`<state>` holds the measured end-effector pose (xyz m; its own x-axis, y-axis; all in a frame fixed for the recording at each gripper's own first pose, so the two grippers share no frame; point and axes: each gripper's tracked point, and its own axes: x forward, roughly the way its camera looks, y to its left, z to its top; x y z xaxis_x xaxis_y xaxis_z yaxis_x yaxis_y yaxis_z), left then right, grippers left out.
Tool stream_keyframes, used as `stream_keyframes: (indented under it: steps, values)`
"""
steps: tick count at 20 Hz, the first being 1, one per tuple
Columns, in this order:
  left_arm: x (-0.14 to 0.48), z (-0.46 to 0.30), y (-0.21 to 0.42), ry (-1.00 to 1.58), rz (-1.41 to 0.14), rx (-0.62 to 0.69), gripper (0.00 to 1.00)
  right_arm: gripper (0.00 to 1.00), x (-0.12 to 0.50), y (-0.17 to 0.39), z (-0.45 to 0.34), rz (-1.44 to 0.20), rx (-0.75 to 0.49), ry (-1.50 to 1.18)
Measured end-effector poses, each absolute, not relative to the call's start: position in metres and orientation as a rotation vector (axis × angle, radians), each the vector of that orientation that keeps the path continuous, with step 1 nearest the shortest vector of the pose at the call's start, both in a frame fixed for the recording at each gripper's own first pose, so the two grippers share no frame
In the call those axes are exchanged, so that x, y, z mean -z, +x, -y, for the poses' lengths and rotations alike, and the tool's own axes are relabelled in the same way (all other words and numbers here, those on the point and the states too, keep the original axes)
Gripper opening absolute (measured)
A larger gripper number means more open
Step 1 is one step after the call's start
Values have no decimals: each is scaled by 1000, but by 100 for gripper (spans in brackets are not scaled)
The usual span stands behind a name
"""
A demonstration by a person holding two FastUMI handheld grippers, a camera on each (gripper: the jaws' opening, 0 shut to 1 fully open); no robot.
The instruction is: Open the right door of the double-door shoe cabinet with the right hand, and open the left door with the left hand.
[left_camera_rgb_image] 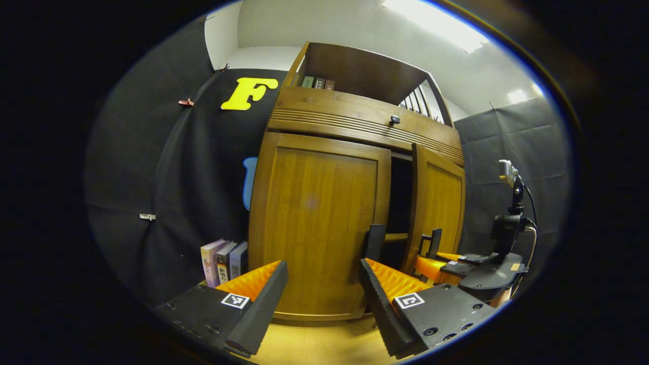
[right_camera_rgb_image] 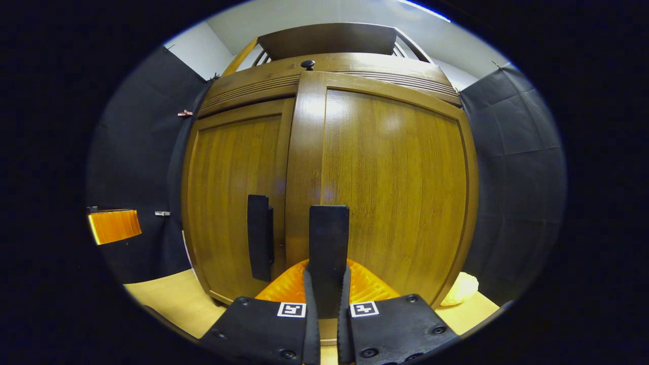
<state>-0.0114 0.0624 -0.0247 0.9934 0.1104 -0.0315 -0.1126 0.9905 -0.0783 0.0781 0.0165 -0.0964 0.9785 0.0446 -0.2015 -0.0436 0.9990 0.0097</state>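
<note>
Clamping the dark handle (right_camera_rgb_image: 328,238) of the right door (right_camera_rgb_image: 395,192), right gripper (right_camera_rgb_image: 327,296) sits at lower centre of the right gripper view, fingers narrow with both pressed on the handle. Right door swung partly out from the shoe cabinet (left_camera_rgb_image: 324,106), dark gap visible between the 2 doors at centre right of the left gripper view. Left door (left_camera_rgb_image: 314,223) closed, flush with the frame, its handle (left_camera_rgb_image: 374,242) just right of centre. Left gripper (left_camera_rgb_image: 322,286) at lower centre of the left gripper view, fingers spread wide, holding nothing, short of the left door. Row of books (left_camera_rgb_image: 224,261) at lower left, standing beside the cabinet on the wooden floor (left_camera_rgb_image: 314,344).
</note>
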Motion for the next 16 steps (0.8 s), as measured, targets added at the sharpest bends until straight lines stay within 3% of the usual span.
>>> stream_keyframes:
  steps: [16]
  values:
    - [36, 27, -24, -95, -38, -22, 88, 17, 63, -13, 37, -187, -126, 8]
